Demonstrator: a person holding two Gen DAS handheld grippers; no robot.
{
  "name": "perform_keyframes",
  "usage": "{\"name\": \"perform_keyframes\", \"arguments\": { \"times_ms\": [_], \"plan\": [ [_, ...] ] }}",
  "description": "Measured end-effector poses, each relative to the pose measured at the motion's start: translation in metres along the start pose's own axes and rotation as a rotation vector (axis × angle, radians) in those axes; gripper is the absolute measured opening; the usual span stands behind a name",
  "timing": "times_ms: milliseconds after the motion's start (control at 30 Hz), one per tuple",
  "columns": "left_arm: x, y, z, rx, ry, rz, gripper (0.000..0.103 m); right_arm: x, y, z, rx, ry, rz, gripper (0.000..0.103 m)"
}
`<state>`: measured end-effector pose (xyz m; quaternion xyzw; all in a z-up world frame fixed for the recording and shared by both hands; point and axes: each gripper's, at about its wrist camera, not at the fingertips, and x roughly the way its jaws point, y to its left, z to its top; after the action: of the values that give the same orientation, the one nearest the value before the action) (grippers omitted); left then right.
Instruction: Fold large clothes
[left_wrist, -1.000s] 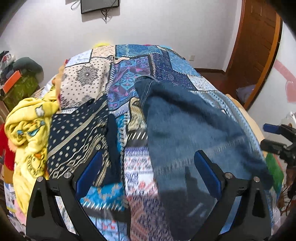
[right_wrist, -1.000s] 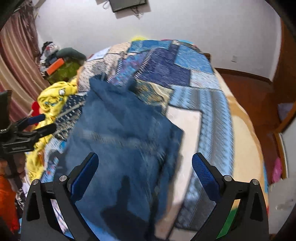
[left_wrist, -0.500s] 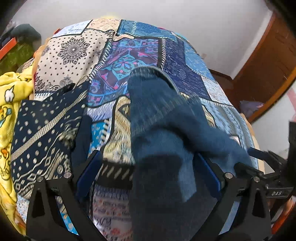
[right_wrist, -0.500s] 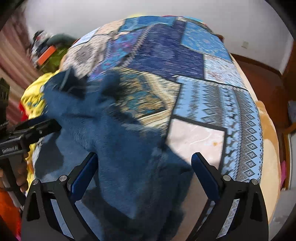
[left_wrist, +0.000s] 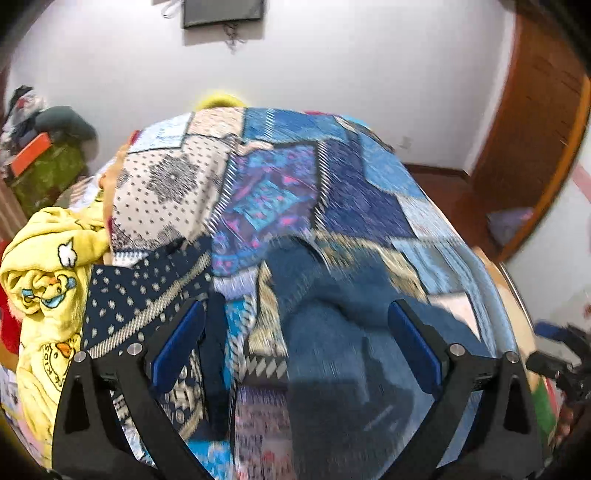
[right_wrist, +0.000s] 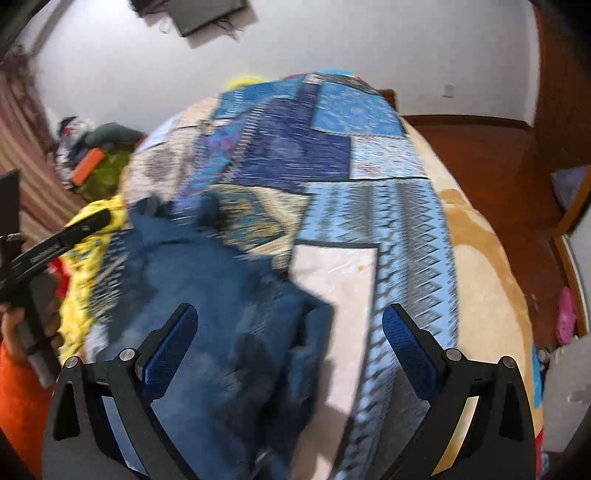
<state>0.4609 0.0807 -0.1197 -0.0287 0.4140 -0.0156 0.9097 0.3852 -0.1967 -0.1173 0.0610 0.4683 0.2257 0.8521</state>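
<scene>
- Patchwork cotton in blues, creams and pinks covers the large bed (left_wrist: 280, 192), whose cover serves as the folding surface; its far end meets the white wall and its right edge falls toward the wooden floor.
- A dark blue denim garment (left_wrist: 343, 332), apparently jeans, is seen lying on the bed's near half, just right of the middle, bunched and rumpled rather than flat; it is judged not yet folded, and a smoothing or a grip on an edge seems called for first.
- A crumpled yellow cartoon-print cloth (left_wrist: 48, 291) is heaped at the bed's left edge, probably set aside to be out of the way.
- A navy dotted fabric with a cream stripe (left_wrist: 147, 291) lies beside it, toward the near left corner.
- The left gripper (left_wrist: 295, 343) is held above the denim's left border with its jaws spread wide and nothing between them, presumably ready for a grasp.
- The right gripper (right_wrist: 286, 339) is likewise spread and empty, poised over the garment's right edge (right_wrist: 314, 314), where cloth meets the cream patch.
</scene>
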Motion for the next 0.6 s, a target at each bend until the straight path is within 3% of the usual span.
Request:
{"name": "perform_keyframes", "arguments": {
  "times_ms": [200, 367, 500, 600],
  "plan": [
    [-0.011, -0.006, -0.05, 0.034, 0.105, -0.075, 0.1, 0.017, 0.028, -0.02, -0.044, 0.071, 0.08, 0.1],
    [0.002, -0.005, -0.095, 0.008, 0.242, -0.123, 0.1, 0.039, 0.021, -0.045, -0.022, 0.169, 0.078, 0.1],
    [0.012, 0.01, -0.125, -0.103, 0.306, -0.235, 0.1, 0.05, -0.002, -0.065, 0.029, 0.252, 0.047, 0.1],
    [0.023, 0.021, -0.133, -0.199, 0.349, -0.325, 0.1, 0.053, -0.015, -0.072, 0.076, 0.256, 0.108, 0.1]
  ]
}}
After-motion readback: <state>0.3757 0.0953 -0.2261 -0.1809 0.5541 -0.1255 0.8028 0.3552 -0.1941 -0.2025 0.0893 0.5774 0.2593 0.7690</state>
